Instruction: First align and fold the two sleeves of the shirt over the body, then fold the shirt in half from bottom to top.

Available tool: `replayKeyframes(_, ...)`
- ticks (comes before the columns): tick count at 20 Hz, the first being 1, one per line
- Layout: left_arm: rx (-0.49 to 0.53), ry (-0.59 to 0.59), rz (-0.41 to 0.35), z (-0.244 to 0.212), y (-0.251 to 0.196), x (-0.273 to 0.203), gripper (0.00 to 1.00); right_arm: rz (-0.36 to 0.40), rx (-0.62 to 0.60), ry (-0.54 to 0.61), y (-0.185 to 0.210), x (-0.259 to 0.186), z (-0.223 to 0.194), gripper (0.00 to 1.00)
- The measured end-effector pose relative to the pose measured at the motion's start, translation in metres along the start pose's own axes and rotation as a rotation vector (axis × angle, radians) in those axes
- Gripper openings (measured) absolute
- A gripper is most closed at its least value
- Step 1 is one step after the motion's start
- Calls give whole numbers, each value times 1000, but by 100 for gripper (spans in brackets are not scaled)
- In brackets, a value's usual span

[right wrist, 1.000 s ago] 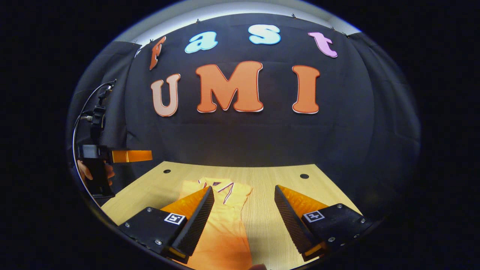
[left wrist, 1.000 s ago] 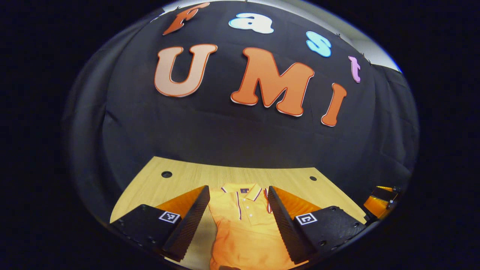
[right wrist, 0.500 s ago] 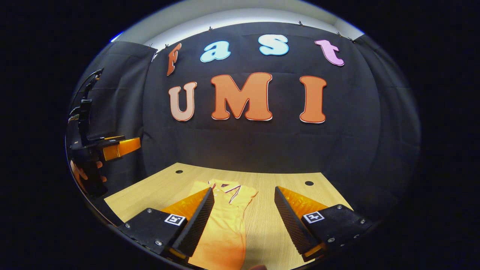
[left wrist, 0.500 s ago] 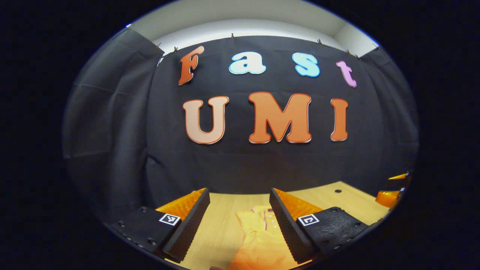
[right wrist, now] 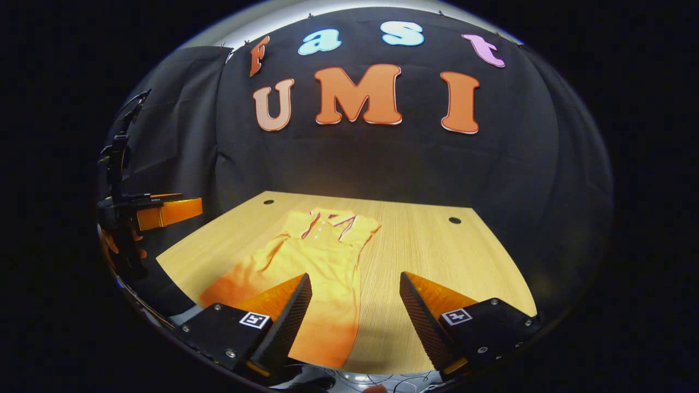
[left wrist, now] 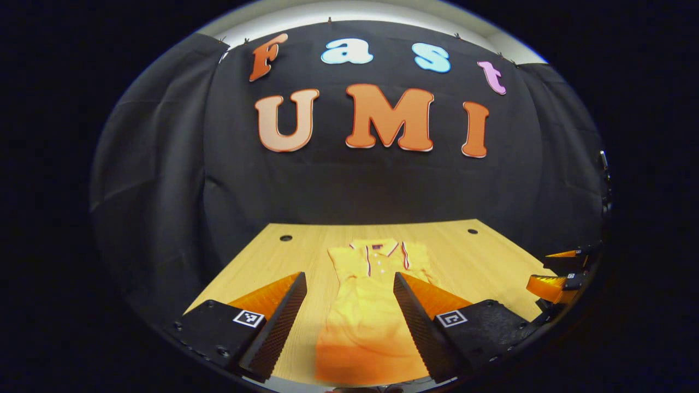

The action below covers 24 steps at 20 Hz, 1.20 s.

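I have the left gripper [left wrist: 347,319] hanging above the near edge of the wooden table [left wrist: 480,256], its 2 fingers spread wide with nothing between them but air. Through that gap I see the orange polo shirt [left wrist: 368,305] lying flat on the table, collar [left wrist: 382,250] at 12 o'clock toward the booth wall, hem at 6 o'clock near me, sleeves folded in so it forms a narrow strip. At 3 o'clock in the left gripper view, the right gripper's fingertips [left wrist: 551,286] poke in, apart from the shirt. In the right gripper view, the right gripper [right wrist: 355,311] is also spread open and holds nothing; the shirt runs from 12 o'clock down toward 7 o'clock, passing under its left finger. At 9 o'clock there, a hand [right wrist: 117,245] holds the left gripper off the table's side.
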<state>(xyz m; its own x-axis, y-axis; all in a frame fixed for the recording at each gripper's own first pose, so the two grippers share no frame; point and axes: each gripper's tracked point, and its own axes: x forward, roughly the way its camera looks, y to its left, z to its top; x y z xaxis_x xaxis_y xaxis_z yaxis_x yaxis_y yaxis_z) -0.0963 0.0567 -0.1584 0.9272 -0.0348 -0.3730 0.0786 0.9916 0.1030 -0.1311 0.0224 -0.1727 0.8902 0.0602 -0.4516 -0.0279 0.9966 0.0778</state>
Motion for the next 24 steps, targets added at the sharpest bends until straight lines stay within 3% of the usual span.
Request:
replayKeyframes(8,-17,265,25,-101,20,6,98,33,33,265,17,3,-97,99)
replayKeyframes(15,-15,487,27,-167,27,-7,99,43,59,421,25,6,-145,99)
replayKeyframes(24,-7,744,33,-238,44,19,99,42,43,618,27,8,-193,99)
